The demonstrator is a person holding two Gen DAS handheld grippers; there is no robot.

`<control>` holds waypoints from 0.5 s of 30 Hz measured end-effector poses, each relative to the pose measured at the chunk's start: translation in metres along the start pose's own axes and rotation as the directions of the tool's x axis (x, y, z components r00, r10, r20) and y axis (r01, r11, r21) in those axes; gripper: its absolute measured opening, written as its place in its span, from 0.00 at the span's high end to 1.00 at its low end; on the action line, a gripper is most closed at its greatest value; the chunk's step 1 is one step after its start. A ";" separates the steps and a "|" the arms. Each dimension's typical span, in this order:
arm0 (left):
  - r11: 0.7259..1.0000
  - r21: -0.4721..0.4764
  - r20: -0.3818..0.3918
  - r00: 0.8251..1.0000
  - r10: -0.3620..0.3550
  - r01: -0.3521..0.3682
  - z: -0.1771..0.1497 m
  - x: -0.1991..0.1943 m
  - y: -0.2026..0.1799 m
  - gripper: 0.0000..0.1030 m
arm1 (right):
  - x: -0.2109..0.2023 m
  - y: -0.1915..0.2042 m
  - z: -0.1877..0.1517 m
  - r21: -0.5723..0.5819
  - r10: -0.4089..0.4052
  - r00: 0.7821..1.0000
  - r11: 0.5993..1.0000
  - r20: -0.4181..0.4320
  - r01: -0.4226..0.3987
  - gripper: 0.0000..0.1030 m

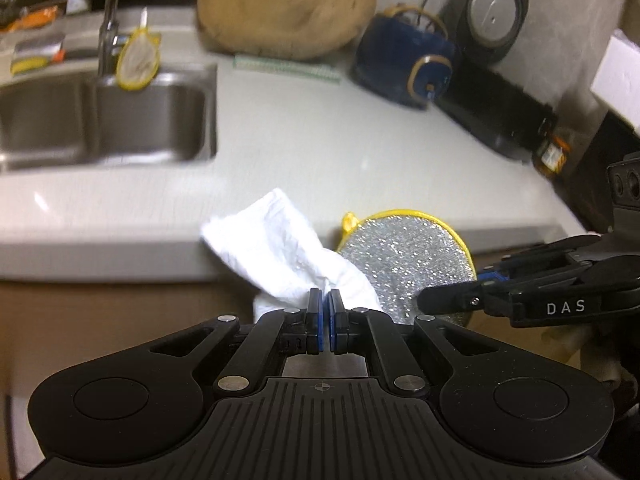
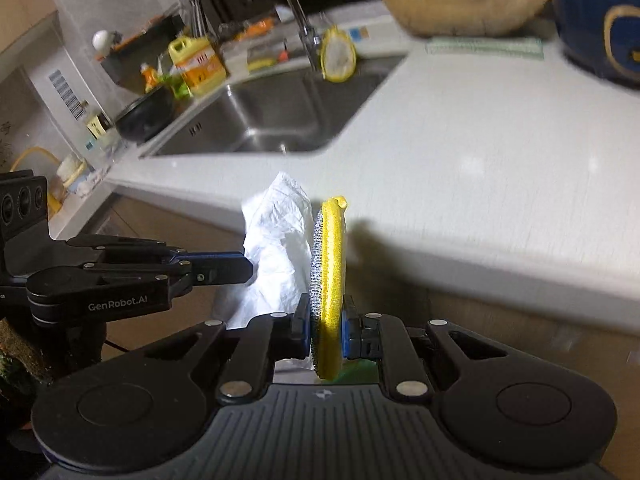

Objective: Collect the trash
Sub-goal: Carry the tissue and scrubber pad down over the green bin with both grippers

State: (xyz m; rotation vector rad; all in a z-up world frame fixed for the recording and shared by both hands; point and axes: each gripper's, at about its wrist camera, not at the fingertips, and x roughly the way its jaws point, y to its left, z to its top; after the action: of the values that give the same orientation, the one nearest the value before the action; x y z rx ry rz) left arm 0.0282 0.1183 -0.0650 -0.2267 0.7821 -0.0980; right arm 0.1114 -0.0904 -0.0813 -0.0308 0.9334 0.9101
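Off the front edge of the white surface (image 1: 320, 152), both claws are held in the air side by side. The left claw (image 1: 325, 320) is closed tight on a crumpled white plastic bag (image 1: 280, 248), pinching its lower end so that the rest fans up and to the left. The right claw (image 2: 326, 328) is clamped on a round scouring pad (image 2: 330, 280) with a yellow rim, held on edge between the pads. Bag and pad hang just beside each other, touching or nearly so.

Only the left wrist view shows the pad's glittering silver face (image 1: 404, 264), with the right claw entering from the side. Only the right wrist view shows a yellow bottle (image 2: 198, 64) and clutter beyond the sink (image 2: 280, 120).
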 end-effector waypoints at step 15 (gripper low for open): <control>0.975 -0.223 -0.352 0.931 -0.093 0.013 -0.125 0.114 0.039 0.95 | 0.055 -0.052 -0.068 0.107 -0.149 0.961 0.978 -0.235 0.178 0.87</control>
State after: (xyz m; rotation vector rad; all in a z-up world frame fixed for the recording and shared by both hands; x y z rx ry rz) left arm 0.0199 0.1165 -0.2383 -0.4470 1.1565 -0.1066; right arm 0.1155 -0.1137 -0.1804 -0.1031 1.1815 0.7006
